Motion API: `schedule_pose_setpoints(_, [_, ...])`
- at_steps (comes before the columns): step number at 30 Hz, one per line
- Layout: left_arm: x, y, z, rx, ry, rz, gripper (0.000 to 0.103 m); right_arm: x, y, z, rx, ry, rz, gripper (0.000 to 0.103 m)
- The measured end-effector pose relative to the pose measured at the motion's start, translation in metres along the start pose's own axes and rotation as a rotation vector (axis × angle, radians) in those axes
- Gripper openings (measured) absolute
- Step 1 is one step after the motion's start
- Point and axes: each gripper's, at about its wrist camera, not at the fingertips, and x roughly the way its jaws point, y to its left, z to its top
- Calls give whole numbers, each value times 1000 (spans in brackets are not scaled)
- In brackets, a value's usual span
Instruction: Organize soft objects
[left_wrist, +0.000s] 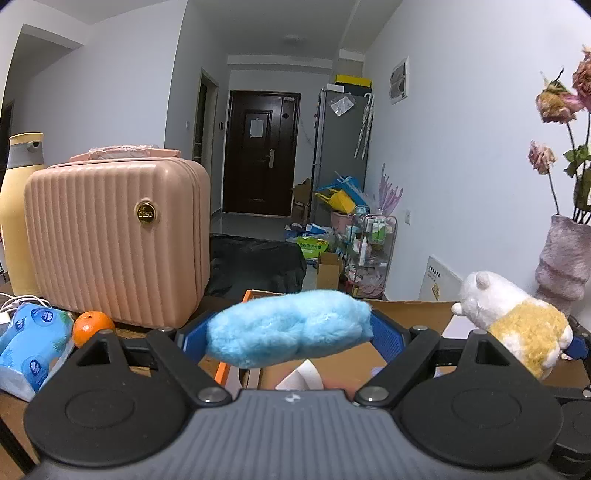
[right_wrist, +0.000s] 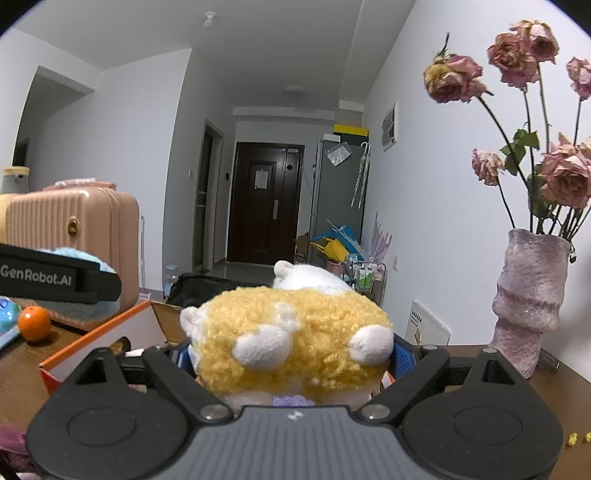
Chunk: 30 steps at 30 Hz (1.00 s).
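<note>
1. The left gripper (left_wrist: 291, 338) holds a fluffy blue toy (left_wrist: 290, 328). Its two blue fingers (left_wrist: 388, 341) pinch the toy from both sides, and the toy sits crosswise between them.
2. The right gripper (right_wrist: 291, 354) holds a yellow and white plush animal (right_wrist: 291, 343). Its fingers (right_wrist: 402, 360) squeeze the soft body from the left and the right. The animal's head points away from the camera.
3. Both toys hang in the air above an open cardboard box (left_wrist: 406, 314) with an orange edge. The box stands on the brown table (right_wrist: 22, 365).
4. Toward the left side of the table stand a pink suitcase (left_wrist: 114, 243) and a tall yellow bottle (left_wrist: 16, 206).
5. An orange (left_wrist: 93, 326) and a blue pack of tissues (left_wrist: 31, 349) lie just in front of the suitcase.
6. A purple vase (right_wrist: 528, 295) with dried roses (right_wrist: 517, 59) stands near the right edge of the table, by the wall.
</note>
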Motion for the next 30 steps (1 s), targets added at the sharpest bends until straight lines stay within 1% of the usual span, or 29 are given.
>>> schedule_pose_setpoints(9, [27, -5, 1, 5, 37, 27, 88, 32, 5, 2, -39, 57, -18, 93])
schedule_pose_setpoints(12, [34, -8, 0, 12, 53, 50, 88, 39, 6, 4, -33, 78, -12, 93])
schedule_pose_setpoints(19, [52, -10, -4, 30, 88, 65, 88, 55, 4, 4, -24, 145, 0, 93])
schedule_pose_setpoints(26, [57, -7, -5, 31, 86, 67, 88, 56, 7, 0, -41, 156, 1, 94])
schedule_pose_setpoints(28, [57, -6, -4, 29, 79, 68, 91, 57, 7, 0, -42, 165, 1, 95])
schedule_pose_setpoints(30, [56, -4, -4, 22, 73, 70, 101, 58, 7, -1, -44, 175, 0, 97])
